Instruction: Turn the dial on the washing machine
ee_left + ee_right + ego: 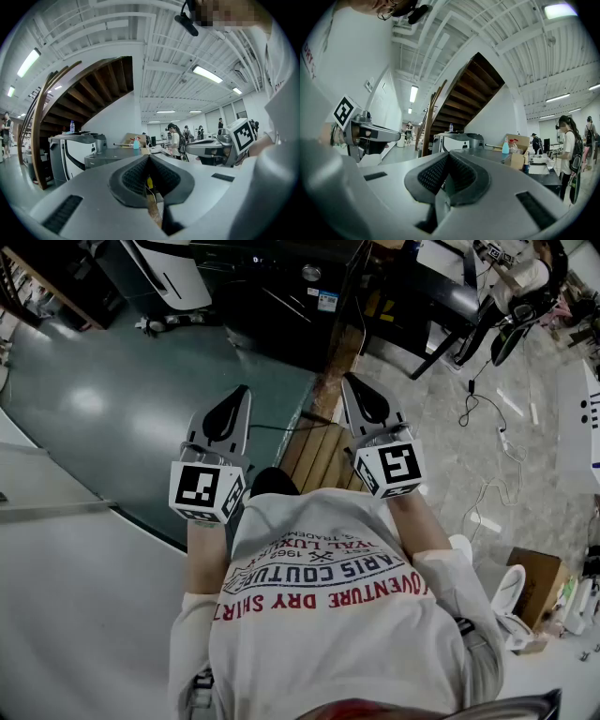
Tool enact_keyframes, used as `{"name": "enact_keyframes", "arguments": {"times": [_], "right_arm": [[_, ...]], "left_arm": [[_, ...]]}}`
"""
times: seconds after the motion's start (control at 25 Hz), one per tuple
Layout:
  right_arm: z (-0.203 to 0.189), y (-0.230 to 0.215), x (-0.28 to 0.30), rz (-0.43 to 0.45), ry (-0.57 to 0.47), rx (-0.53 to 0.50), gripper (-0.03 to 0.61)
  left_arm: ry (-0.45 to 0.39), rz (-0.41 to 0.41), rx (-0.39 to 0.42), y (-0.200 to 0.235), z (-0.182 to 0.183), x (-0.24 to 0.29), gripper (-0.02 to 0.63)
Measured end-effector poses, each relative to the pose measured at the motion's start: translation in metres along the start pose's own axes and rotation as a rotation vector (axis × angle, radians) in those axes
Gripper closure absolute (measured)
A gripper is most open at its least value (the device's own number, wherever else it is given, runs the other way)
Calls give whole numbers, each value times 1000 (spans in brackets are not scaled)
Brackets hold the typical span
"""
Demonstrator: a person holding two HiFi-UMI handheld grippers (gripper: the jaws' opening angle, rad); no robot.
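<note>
head view: the left gripper (234, 404) and the right gripper (361, 399) are held side by side in front of the chest, both pointed fwd, apart from each other. a marker cube (206, 491) is seen at the back of the left one and a second cube (392, 470) at the back of the right one. a white t-shirt (328, 634) w/ red and blue print fills the lower part of the pic.

the washing machine (281, 296), a dark box, is found at the top of the head view, at the far edge of the grey-green floor (112, 399). a small round dial (311, 273) is seen on its top. it is well apart from both grippers and is touched by neither. a white appliance (159, 273) stands just beside it on the left. a strip of wood boards (323, 451) runs under the space btw the grippers, and a white cable (487, 493) lies on the pale stone floor at the right, nr a cardboard box (534, 582).

left gripper view: the jaws are closed on each other, the ribbed pads meet in one line, and nothing is held btw them. a dark wooden stair (93, 89) is seen behind, and a blue spray bottle (136, 143) on a bench (122, 152) further back.

right gripper view: the jaws are closed together as well, w/ nothing btw the pads. the left gripper is visible at the left edge there.
</note>
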State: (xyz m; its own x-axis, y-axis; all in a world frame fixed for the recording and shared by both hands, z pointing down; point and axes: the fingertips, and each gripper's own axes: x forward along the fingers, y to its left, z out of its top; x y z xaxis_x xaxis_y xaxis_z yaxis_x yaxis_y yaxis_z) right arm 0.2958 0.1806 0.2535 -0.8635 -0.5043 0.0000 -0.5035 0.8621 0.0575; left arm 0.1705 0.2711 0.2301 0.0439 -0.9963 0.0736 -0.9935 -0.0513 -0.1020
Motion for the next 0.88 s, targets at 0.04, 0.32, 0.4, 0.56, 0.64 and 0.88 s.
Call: {"name": "enact_keyframes", "arguments": {"times": [0.04,0.32,0.4,0.56,0.64,0.88], "right_arm": [[1,0,-1,0,-1,2,551],[1,-4,-2,-7,-1,25,551],[-1,-7,-2,-9,3,30,551],[-4,-9,-1,-2,11,50,551],[-4,-9,1,13,2,56,551],[-9,-26,10,0,30,25,324]], "left_arm": [[0,1,-1,-1,0,0,598],[3,4,-16,0,2,2,598],[4,6,-18,-2,1,3,598],[8,6,-25,-2,-1,7,598],[12,3,-25,-3,-1,10,598],[32,12,-29,-1,-5,17,598]]}}
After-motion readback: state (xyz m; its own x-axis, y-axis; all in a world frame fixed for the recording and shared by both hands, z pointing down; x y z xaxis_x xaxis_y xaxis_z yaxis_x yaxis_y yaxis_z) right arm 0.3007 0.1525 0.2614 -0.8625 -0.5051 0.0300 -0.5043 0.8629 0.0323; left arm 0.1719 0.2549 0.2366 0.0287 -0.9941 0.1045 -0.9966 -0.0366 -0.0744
